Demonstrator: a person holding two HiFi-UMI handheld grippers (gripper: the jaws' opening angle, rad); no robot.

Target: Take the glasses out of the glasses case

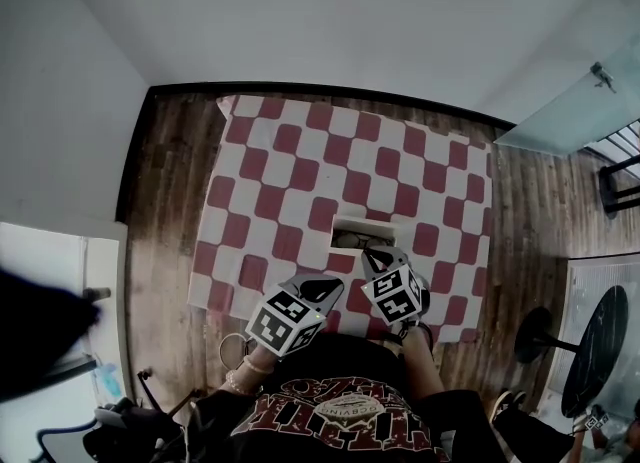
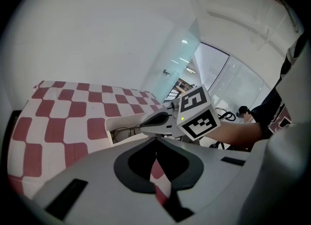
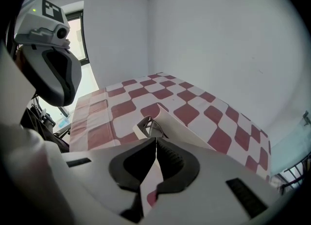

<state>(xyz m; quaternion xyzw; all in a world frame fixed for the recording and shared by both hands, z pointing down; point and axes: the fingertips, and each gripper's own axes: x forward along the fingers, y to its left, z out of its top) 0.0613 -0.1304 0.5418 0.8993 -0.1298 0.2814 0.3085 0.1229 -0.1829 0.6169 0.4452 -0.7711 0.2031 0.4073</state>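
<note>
Left gripper [image 2: 156, 140] jaws are sitting closed, tips meeting, nothing between them. Right gripper [image 3: 155, 140] is doing the same: jaws pressed together and empty.

Right gripper's tips are pointing at the near end of the glasses case [image 3: 167, 122], just beside it. Can't tell whether they're touching it. Left gripper is hanging lower and to the left, apart from the case, aiming across at it and at the right gripper.

The case is white, lying open on the desk [image 1: 250, 201], which is wearing a red-and-white checked cloth. It's sitting right of centre, towards the edge nearest the person. The glasses [image 3: 147, 127] are lying inside the case, dark thin frame, lenses showing at the near end.

In the head view both grippers are hovering over the desk's near edge, the left gripper [image 1: 335, 284] short of the case and the right gripper [image 1: 372, 250] at its near right corner.
</note>
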